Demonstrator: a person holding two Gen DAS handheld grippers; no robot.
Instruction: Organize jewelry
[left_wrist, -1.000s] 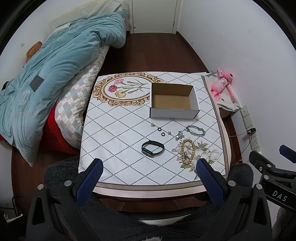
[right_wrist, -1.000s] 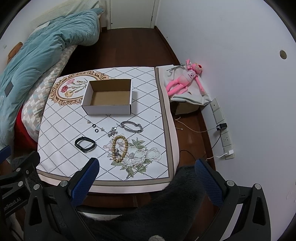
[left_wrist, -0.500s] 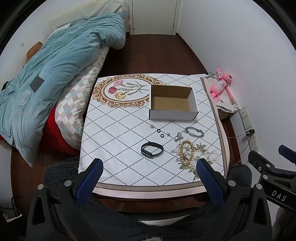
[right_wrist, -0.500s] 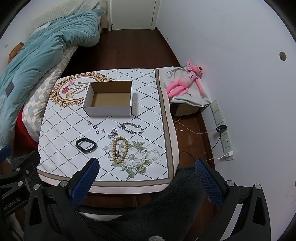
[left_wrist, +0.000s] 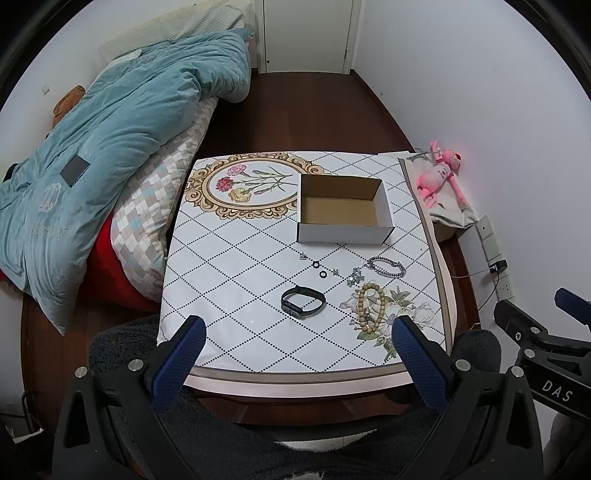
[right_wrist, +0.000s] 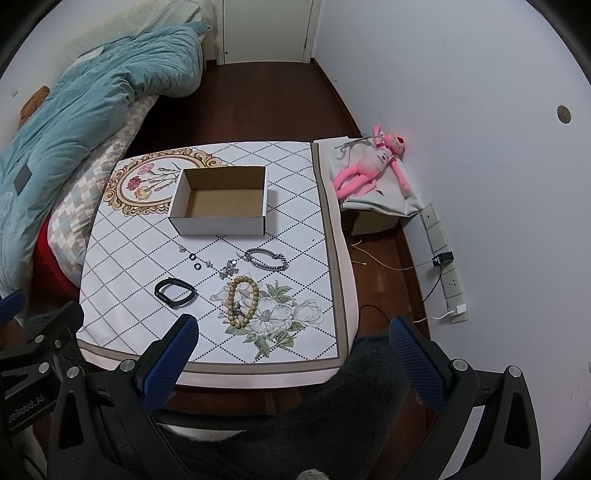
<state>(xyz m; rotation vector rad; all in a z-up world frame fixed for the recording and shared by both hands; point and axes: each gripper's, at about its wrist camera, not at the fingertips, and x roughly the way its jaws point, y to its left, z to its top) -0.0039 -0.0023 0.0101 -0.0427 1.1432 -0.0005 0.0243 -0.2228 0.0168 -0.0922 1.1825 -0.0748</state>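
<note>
An open white cardboard box (left_wrist: 343, 210) (right_wrist: 221, 205), empty, stands on the patterned table (left_wrist: 236, 280) (right_wrist: 122, 258). In front of it lie a black wristband (left_wrist: 303, 301) (right_wrist: 174, 291), a wooden bead bracelet (left_wrist: 370, 305) (right_wrist: 242, 301), a silver chain bracelet (left_wrist: 386, 266) (right_wrist: 266, 259), a small silver charm piece (left_wrist: 355, 276) (right_wrist: 229, 268), two small black rings (left_wrist: 319, 269) (right_wrist: 194, 261) and tiny earrings (left_wrist: 303, 255). My left gripper (left_wrist: 295, 339) is open and empty, high above the table's near edge. My right gripper (right_wrist: 291, 338) is open and empty, over the table's near right edge.
A bed with a teal duvet (left_wrist: 110, 147) lies left of the table. A pink plush toy (right_wrist: 369, 168) on a cloth-covered box sits right of the table by the wall. Power sockets and cables (right_wrist: 443, 258) run along the wall. A dark fuzzy cushion (right_wrist: 332, 424) is below the grippers.
Both grippers have drifted slightly up and back from the table, so the table looks a little smaller. The jaws stay open. Nothing on the table has moved.
</note>
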